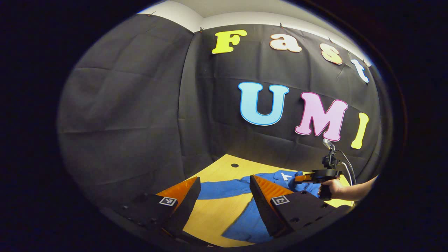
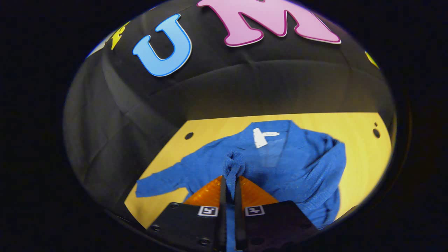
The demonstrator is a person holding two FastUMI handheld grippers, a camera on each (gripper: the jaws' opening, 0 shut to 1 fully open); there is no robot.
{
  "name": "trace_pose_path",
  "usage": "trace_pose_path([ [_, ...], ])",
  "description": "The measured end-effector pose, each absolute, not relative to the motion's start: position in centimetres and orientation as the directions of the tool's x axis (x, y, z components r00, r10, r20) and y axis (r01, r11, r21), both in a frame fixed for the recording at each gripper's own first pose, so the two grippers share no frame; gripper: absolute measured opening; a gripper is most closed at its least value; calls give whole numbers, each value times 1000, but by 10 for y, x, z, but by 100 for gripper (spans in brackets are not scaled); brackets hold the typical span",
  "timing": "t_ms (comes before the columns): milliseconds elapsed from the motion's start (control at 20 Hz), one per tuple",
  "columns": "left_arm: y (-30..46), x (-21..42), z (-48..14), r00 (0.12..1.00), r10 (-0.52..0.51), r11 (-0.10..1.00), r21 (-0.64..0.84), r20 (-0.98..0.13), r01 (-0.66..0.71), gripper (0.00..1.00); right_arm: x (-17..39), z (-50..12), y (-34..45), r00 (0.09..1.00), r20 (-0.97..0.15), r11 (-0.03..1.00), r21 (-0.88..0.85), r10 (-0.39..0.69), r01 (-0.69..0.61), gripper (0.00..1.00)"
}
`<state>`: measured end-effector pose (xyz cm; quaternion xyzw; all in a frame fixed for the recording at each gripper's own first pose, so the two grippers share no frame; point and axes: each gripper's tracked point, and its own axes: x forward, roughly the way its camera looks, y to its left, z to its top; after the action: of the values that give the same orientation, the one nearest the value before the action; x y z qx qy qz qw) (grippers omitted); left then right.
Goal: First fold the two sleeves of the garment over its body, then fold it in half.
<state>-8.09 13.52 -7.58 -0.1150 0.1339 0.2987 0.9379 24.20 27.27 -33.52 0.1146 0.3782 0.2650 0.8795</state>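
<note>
**Right gripper clamped on a sleeve; left gripper spread above the table**

We see the right gripper (image 2: 229, 183) pinched tight on the cuff of one sleeve (image 2: 233, 168), carried over the garment (image 2: 280, 164), which lies spread on the wooden table (image 2: 357, 140). The other sleeve (image 2: 161, 182) lies stretched out flat. The left gripper (image 1: 224, 189) hangs with fingers wide apart, gripping nothing. A hand (image 1: 332, 187) grips the right gripper's handle, forearm level.

Knit cloth garment (image 2: 280, 164), matt, slightly rough texture, small white fabric label (image 2: 259, 137) at collar. Smooth pale wood table (image 2: 357, 140), faint sheen. Matt wrinkled cloth wall (image 1: 133, 105).
</note>
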Motion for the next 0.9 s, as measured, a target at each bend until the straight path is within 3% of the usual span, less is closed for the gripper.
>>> trace_pose_path([
  [150,132,-84,-84,791,517,801,-142,-326,-582,81,247,-342,274,643,-580,866,319,499,-385,99],
  [500,155,-85,-130,777,498,749,-260,-384,-609,80,227,-256,222,776,-459,893,101,432,-438,98],
  [750,236,-69,-185,723,545,756,-124,-424,-643,81,171,-174,161,870,-320,919,4,376,-395,98],
  [900,290,-62,-229,637,541,740,-49,-549,-671,81,130,-131,120,927,-232,947,-59,294,-315,96],
])
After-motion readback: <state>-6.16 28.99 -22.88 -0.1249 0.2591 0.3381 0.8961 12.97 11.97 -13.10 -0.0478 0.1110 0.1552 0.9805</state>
